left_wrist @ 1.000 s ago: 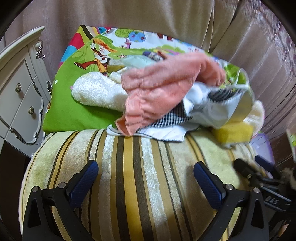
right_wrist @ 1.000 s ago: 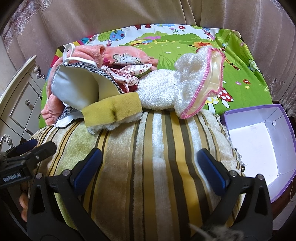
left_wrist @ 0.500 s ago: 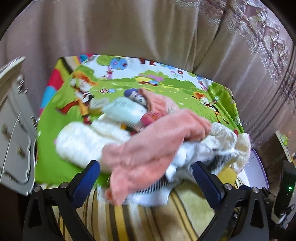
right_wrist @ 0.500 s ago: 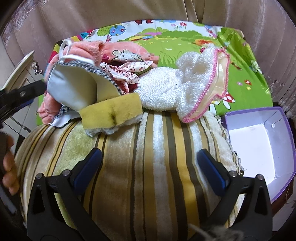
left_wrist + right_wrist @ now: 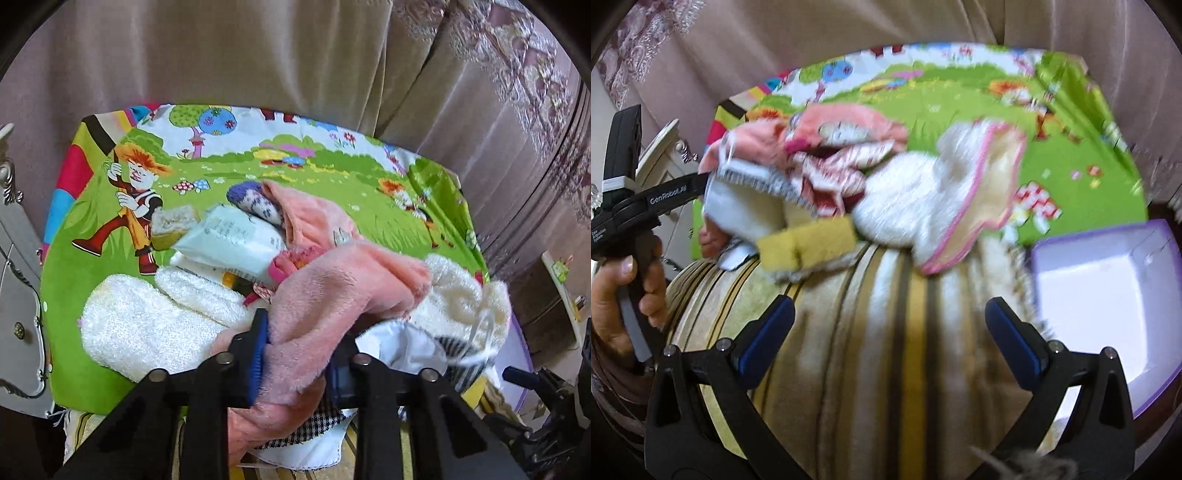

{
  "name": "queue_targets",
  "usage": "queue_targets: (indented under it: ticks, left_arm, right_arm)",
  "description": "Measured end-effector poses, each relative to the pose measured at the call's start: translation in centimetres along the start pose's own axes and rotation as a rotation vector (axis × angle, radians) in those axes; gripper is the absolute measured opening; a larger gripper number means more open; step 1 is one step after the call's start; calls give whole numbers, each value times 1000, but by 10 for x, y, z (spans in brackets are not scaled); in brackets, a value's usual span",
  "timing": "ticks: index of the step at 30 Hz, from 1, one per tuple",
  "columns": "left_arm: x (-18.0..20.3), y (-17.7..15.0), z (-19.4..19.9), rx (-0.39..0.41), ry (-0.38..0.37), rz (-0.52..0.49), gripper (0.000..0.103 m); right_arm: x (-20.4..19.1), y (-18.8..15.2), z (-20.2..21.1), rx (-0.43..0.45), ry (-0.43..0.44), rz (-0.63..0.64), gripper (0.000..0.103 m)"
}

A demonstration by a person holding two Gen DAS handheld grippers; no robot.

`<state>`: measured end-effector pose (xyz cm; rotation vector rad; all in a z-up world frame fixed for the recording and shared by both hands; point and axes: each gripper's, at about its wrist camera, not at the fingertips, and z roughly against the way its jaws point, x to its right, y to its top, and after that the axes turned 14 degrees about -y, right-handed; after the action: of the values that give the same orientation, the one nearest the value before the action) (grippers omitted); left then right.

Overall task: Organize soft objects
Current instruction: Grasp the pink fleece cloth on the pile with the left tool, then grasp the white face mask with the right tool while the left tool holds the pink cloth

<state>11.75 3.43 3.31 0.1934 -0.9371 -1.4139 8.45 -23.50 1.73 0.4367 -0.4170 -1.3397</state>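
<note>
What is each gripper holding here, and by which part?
The left gripper is closing on the pink fleece cloth, bunched between its jaws at the near end. The right gripper holds nothing; it stands open over the striped cushion.

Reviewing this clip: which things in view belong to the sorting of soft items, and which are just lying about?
Job: pink fleece cloth between the closing left gripper; white terry towel; yellow sponge; purple box.
Lying about: striped cushion; cartoon mat; white dresser; curtain.

Soft pile on a cartoon mat
Green cartoon mat [image 5: 92,280] and striped cushion [image 5: 871,350] carry white towels [image 5: 147,325], pink fleece [image 5: 332,295], yellow sponge [image 5: 809,243].
</note>
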Motion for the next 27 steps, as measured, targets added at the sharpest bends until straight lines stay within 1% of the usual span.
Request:
queue_targets:
  ticks: [2, 4, 5, 7, 8, 10, 11, 15, 17, 20, 22, 24, 25, 26, 27]
  left_arm:
    - [-2, 2, 4, 14, -1, 11, 21]
    - [-3, 5, 10, 39, -8, 27, 19]
    - [-4, 6, 13, 49, -10, 30, 18]
    - [-3, 9, 20, 79, -11, 32, 18]
    - [-3, 10, 23, 91, -10, 33, 18]
    - [-3, 14, 32, 121, -15, 36, 18]
    - [-2, 15, 35, 134, -16, 39, 18]
    - [-2, 19, 48, 170, -17, 45, 18]
    - [-2, 20, 54, 180, -18, 46, 18]
    - [-2, 19, 60, 189, -16, 48, 18]
    - [-4, 20, 63, 193, -15, 52, 18]
    - [-4, 19, 64, 194, -13, 53, 18]
    - [-5, 19, 65, 195, -13, 55, 18]
    - [-5, 19, 66, 196, -13, 56, 18]
    - [-4, 19, 66, 198, -14, 58, 18]
  right_arm:
    - [0, 5, 7, 49, 8, 16, 103]
    - [-2, 12, 11, 76, 39, 41, 103]
    - [-3, 16, 13, 98, 34, 52, 103]
    - [-3, 21, 13, 109, 15, 53, 103]
    - [-2, 25, 12, 101, 23, 47, 103]
    - [-2, 31, 15, 91, 78, 41, 103]
    - [-6, 35, 16, 101, 100, 53, 103]
    - [-36, 48, 23, 151, 130, 156, 103]
    - [-57, 55, 19, 155, 140, 232, 103]
    - [-88, 61, 7, 158, 131, 337, 103]
    - [-97, 63, -3, 150, 126, 377, 103]
    - [-105, 66, -16, 135, 117, 402, 97]
    - [-107, 68, -19, 132, 127, 404, 81]
    - [-107, 71, -25, 118, 148, 400, 58]
    - [-105, 74, -29, 102, 153, 395, 47]
